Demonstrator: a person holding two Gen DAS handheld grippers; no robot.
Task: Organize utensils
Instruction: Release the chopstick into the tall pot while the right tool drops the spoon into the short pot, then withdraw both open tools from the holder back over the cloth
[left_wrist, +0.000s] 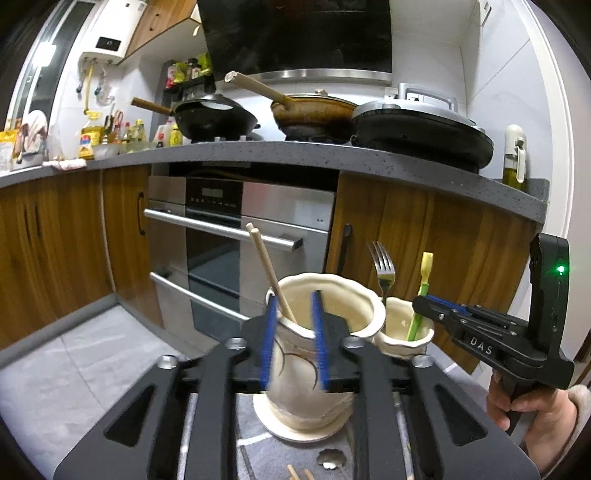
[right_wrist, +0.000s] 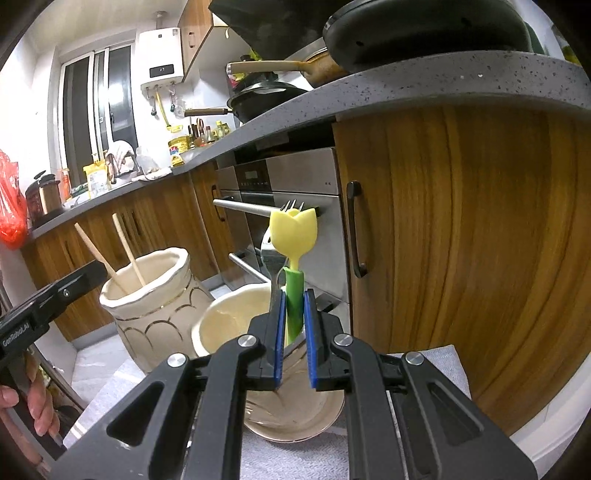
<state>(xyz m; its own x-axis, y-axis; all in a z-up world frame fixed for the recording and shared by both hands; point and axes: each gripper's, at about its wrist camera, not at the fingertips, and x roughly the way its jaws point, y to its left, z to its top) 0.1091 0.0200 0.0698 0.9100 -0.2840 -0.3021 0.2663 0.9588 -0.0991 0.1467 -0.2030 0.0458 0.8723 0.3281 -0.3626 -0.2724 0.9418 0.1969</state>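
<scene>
Left gripper (left_wrist: 294, 341) fingers apart, chopsticks (left_wrist: 271, 271) standing free in the big jar (left_wrist: 314, 347). Right gripper (right_wrist: 294, 341) pinches the tulip spoon (right_wrist: 293, 236) over the small cup (right_wrist: 236, 317), probably sorting by type.

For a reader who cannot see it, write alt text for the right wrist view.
The right gripper holds a green-handled utensil with a yellow tulip-shaped head over a small cream pot, where a metal fork stands. To the left, a taller cream vase holds two wooden chopsticks, in front of wooden kitchen cabinets.
</scene>
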